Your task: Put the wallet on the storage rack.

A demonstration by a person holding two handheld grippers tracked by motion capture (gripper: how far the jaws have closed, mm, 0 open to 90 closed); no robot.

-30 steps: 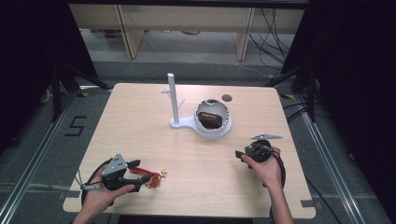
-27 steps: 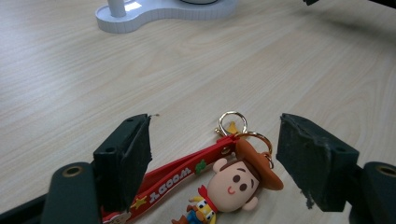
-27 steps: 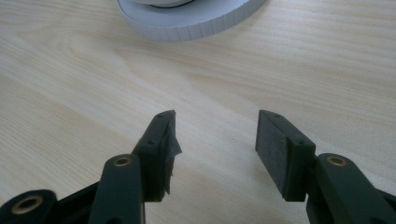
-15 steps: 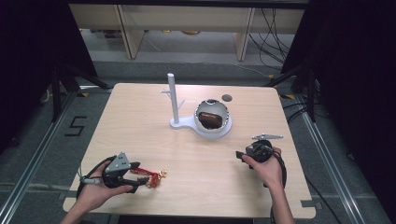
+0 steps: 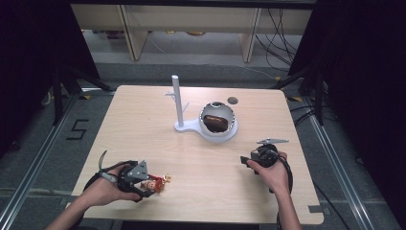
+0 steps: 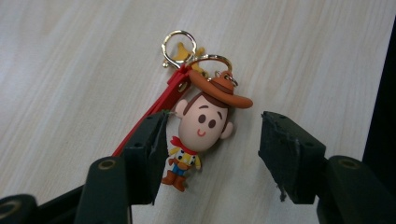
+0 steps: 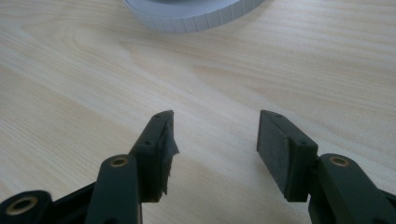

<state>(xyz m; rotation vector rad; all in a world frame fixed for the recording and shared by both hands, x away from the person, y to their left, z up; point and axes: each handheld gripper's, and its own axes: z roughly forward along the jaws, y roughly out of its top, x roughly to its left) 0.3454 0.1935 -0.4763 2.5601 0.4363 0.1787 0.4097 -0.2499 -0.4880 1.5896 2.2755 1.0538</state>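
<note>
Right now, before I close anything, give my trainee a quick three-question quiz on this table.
1. True or false: the left gripper is already clamped shut on the cowboy keychain.
2. Multiple choice: where does the brown object sit? A) on the bare table B) inside the white round holder C) hooked on the white post
3. Fill in: between the fingers of the right gripper there is nothing but ____.

Key:
1. False; its fingers stand open on either side of the figure, which lies on the table.
2. B.
3. Bare wooden tabletop; the holder's base edge lies farther ahead.
</note>
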